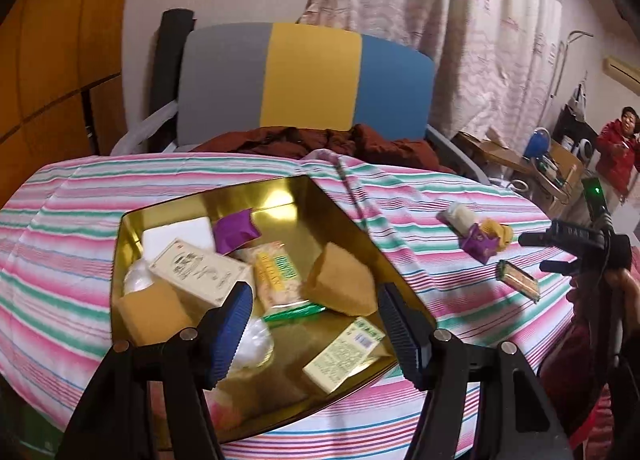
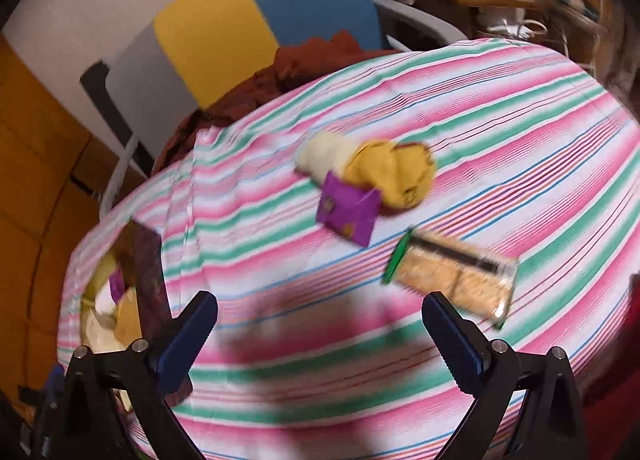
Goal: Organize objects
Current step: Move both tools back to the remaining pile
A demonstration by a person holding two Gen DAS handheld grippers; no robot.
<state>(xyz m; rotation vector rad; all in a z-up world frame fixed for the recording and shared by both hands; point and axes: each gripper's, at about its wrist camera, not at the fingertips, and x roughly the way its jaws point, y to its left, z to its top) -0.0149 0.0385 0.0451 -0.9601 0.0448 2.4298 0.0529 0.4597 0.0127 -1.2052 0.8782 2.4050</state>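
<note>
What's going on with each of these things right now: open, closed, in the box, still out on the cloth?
Left gripper: open, empty, over the tin.
Right gripper: open, empty, above the cloth.
Gold tin: lid off, holding packets and boxes.
Purple packet: out on the striped cloth, against the yellow packet.
Yellow packet: on the cloth.
White packet: on the cloth.
Cracker pack: lying flat on the cloth, apart from the others.
</note>
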